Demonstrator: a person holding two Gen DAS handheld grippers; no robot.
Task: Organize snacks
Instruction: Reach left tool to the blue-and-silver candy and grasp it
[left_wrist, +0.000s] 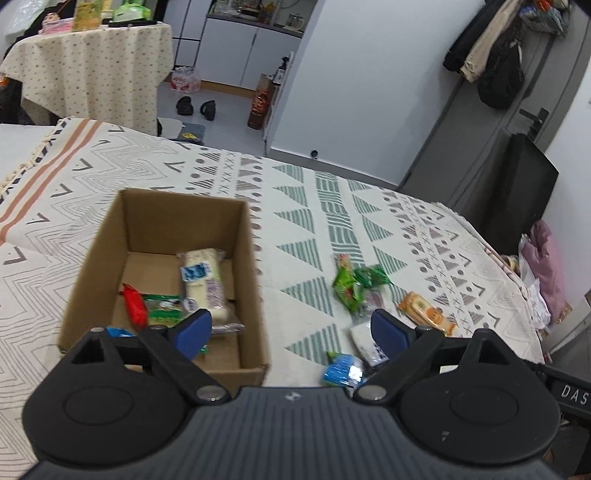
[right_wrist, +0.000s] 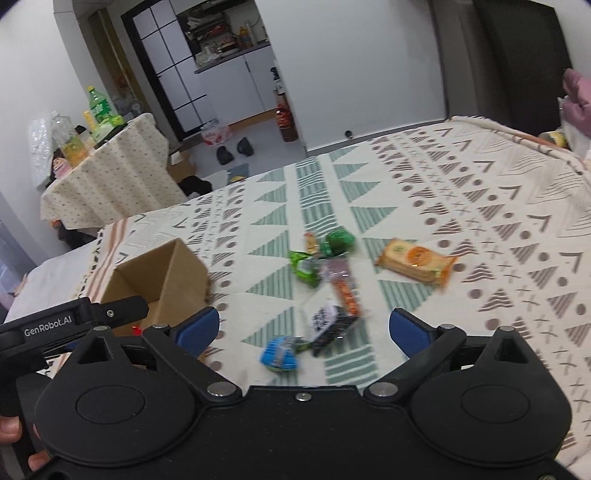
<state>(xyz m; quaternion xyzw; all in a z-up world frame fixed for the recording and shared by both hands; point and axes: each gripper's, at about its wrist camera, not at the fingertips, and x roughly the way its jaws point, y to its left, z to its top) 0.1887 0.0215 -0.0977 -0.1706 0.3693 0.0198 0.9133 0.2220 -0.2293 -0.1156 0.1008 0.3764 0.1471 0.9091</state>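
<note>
1. Left wrist view first: we hold the left hand-held gripper (left_wrist: 291, 334) with its blue pads spread wide and nothing between them, poised above the near right corner of the cardboard box (left_wrist: 162, 280).
2. Ahead and to the left of that hand-held gripper, the box already holds a long white packet (left_wrist: 204, 282), a red packet (left_wrist: 135, 305) and a green-and-white packet (left_wrist: 164, 309). We judge it to be the collecting place, set open-topped so snacks can be dropped in.
3. Ahead and to the right of it, loose snacks lie on the patterned cloth (left_wrist: 303, 206): a green wrapper cluster (left_wrist: 354, 286), an orange cracker pack (left_wrist: 426, 312) and a blue wrapped sweet (left_wrist: 341, 371).
4. We keep the right hand-held gripper (right_wrist: 304, 330) equally wide apart and empty; the blue sweet and a black-and-white packet (right_wrist: 328, 323) lie just ahead between its pads.
5. We judge the right side is lined up to pick next, while the left waits over the box, clear of the pile.
</note>
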